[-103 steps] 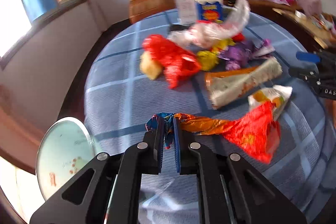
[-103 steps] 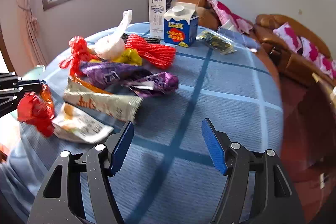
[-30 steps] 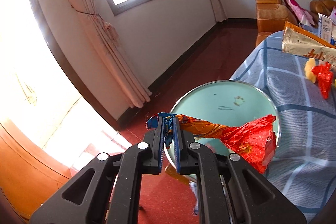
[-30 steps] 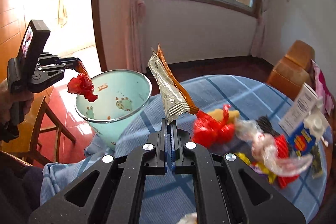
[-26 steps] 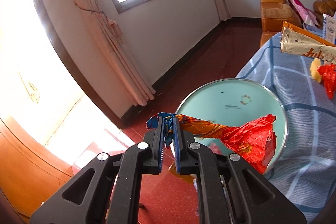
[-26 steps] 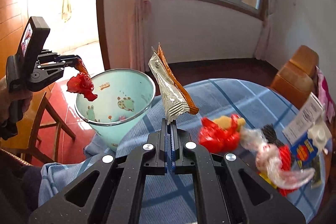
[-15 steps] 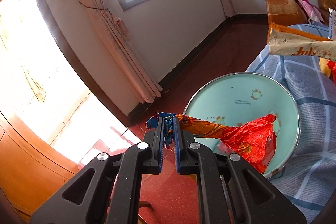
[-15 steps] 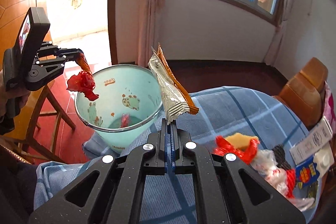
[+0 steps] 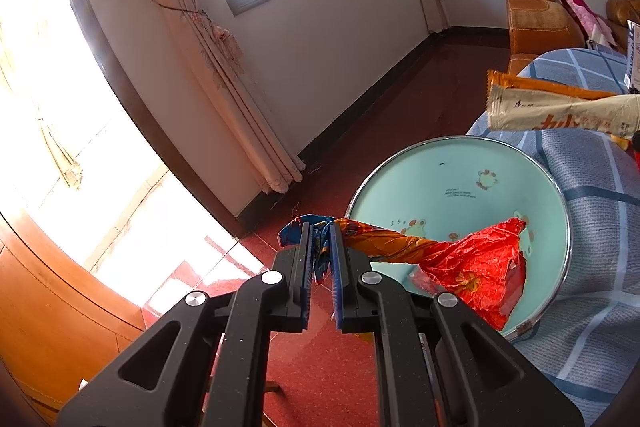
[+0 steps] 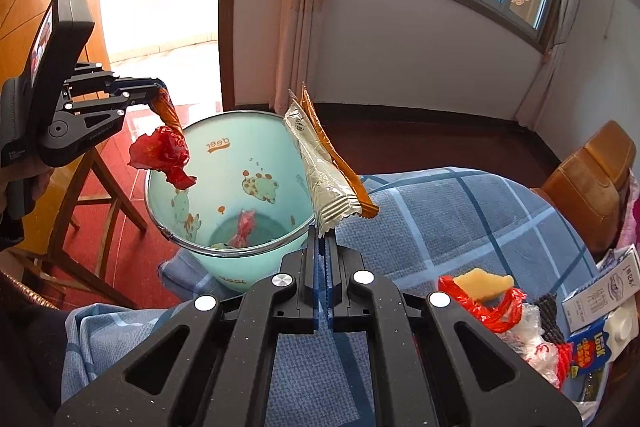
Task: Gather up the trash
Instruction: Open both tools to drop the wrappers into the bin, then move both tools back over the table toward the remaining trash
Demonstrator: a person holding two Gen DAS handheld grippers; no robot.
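Now that both hands have swung from the worktop (image 10: 460,211) to the bin (image 10: 224,195), my left gripper (image 9: 320,259) pinches the red wrapper (image 9: 468,267) over its mouth; my right gripper (image 10: 322,259), clamped on the beige packet (image 10: 320,171), nears the rim. Both look ready to drop.

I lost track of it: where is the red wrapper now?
In the right wrist view, the red wrapper hangs from the left tongs, above the teal bin's left rim.

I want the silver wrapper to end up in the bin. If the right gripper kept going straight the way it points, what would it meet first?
Probably the near rim of the teal bin, just ahead of the right gripper, which is shut on the silver wrapper; depth is unclear.
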